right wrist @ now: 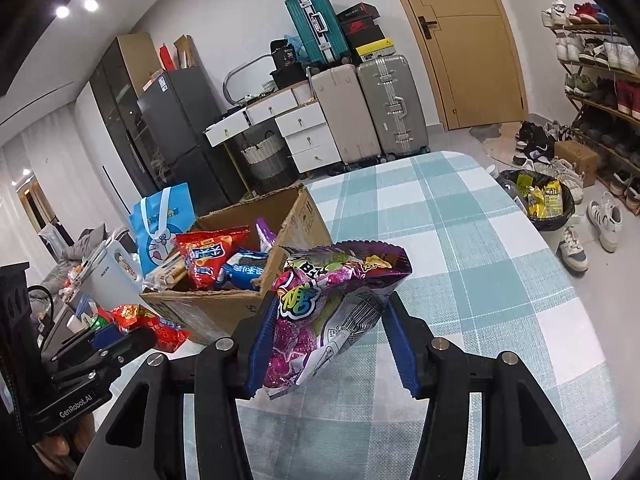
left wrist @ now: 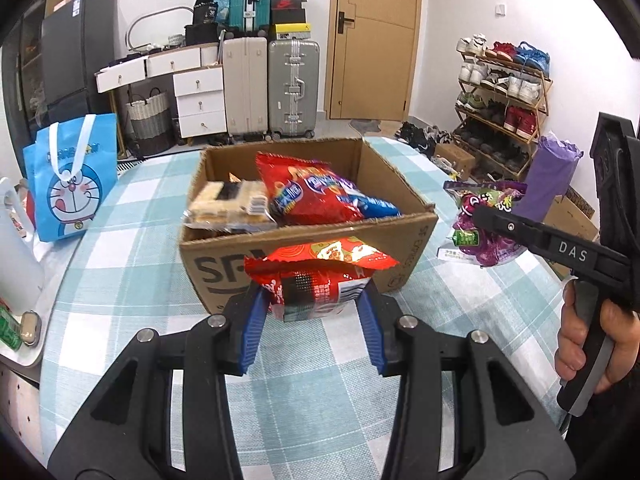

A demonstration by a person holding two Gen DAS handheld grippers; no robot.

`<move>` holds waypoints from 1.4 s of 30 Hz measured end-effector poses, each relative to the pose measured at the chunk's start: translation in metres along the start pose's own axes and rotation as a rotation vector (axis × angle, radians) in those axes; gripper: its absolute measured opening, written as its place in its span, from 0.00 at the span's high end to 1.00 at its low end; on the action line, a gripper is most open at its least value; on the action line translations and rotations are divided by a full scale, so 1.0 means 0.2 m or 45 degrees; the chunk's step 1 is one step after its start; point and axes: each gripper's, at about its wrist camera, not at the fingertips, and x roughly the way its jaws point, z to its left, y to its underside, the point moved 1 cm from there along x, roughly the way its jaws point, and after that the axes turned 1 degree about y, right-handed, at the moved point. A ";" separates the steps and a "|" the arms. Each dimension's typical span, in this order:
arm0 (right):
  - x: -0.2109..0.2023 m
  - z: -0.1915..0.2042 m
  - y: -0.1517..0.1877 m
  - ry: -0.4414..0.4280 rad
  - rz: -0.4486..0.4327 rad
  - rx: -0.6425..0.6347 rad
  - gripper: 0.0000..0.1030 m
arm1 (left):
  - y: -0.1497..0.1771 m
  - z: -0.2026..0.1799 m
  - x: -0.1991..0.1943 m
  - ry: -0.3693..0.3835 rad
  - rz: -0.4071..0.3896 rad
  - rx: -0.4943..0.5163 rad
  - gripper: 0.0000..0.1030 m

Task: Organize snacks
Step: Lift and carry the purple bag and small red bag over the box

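An open cardboard box [left wrist: 304,248] stands on the checked table and holds a red chip bag [left wrist: 316,196], a blue packet and a pale wafer pack [left wrist: 228,202]. My left gripper [left wrist: 314,300] is shut on a red snack packet [left wrist: 320,276], held just in front of the box's near wall. My right gripper [right wrist: 328,320] is shut on a purple candy bag [right wrist: 328,304], held above the table to the right of the box [right wrist: 224,308]. The purple bag also shows in the left wrist view [left wrist: 480,220], and the red packet in the right wrist view [right wrist: 148,324].
A blue Doraemon gift bag [left wrist: 70,184] and a white kettle [left wrist: 16,248] stand at the table's left. A purple roll [left wrist: 548,176] is at the right. A bin [right wrist: 536,200], shoes and a shoe rack [left wrist: 504,108] are on the floor beyond the table's right edge.
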 end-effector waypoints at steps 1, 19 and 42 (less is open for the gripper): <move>-0.01 0.01 0.00 -0.003 -0.007 -0.006 0.49 | -0.02 0.00 0.00 -0.003 -0.005 -0.001 0.62; -0.11 0.16 -0.03 -0.070 -0.095 -0.081 0.50 | -0.19 0.05 -0.18 -0.042 -0.101 -0.002 0.62; 0.11 0.40 -0.16 -0.089 -0.109 -0.173 0.50 | -0.44 0.22 0.03 -0.070 -0.102 -0.031 0.62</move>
